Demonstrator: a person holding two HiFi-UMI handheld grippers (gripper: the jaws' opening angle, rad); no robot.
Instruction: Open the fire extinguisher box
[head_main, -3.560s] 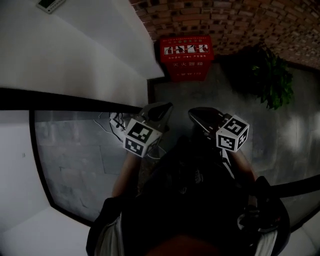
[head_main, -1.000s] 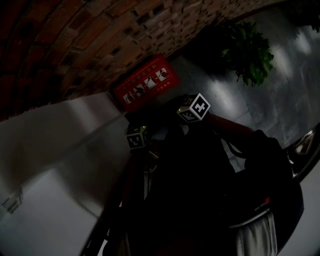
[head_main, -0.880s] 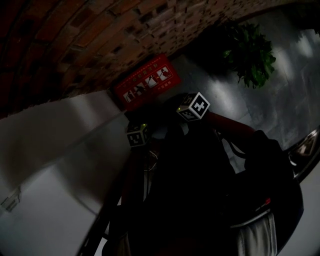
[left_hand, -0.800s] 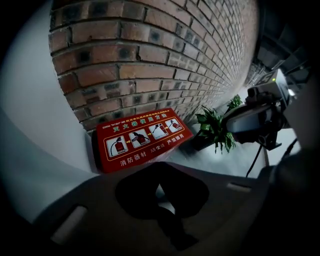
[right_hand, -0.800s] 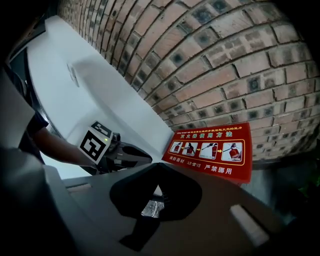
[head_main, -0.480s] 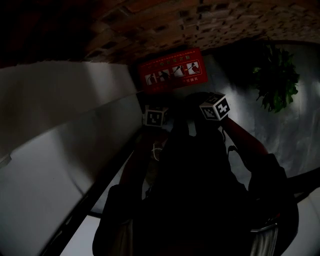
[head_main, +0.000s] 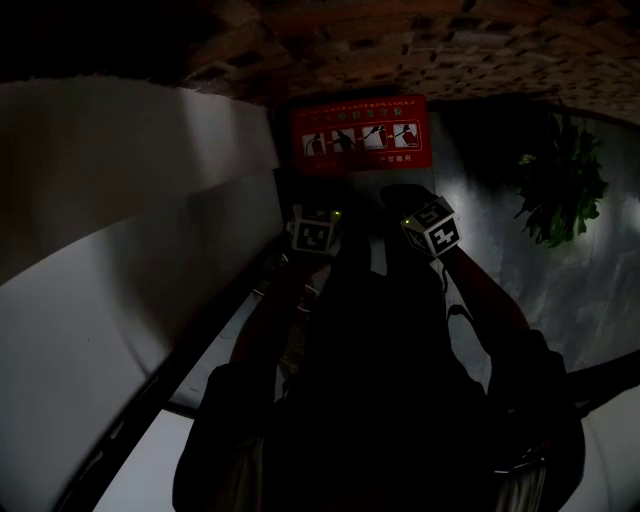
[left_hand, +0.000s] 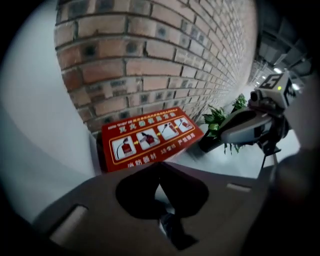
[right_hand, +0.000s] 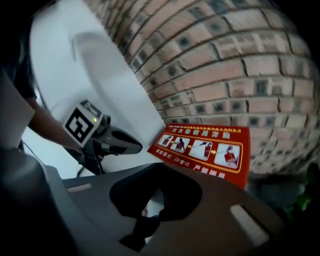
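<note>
Red box (head_main: 362, 135) ahead; left hand-held gripper (left_hand: 159, 165), right hand-held gripper (right_hand: 156, 166) abreast (closed).

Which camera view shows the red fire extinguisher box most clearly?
The left gripper view: the fire extinguisher box is bright, sharp and central. The right gripper view shows the box nearly as well, off-centre; the head view shows it dim and small.
</note>
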